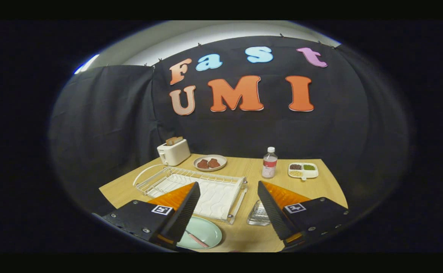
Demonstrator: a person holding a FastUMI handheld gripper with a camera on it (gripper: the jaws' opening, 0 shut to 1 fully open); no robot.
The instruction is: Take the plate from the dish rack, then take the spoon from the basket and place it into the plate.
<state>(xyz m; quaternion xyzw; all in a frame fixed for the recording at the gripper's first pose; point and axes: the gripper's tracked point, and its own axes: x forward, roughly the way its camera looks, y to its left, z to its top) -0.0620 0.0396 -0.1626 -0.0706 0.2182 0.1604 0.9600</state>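
A pale green plate lies flat on the wooden table, just right of my left finger and partly hidden by it. A spoon with a pinkish handle lies in the plate. The white wire dish rack stands beyond the fingers with nothing in it. A small clear basket sits on the table beside my right finger, partly covered by it. My gripper hangs above the table, open wide, with nothing between its fingers.
A white toaster with bread stands at the back left of the table. Behind the rack is a plate of brown food. A water bottle and a divided tray of beans stand at the back right.
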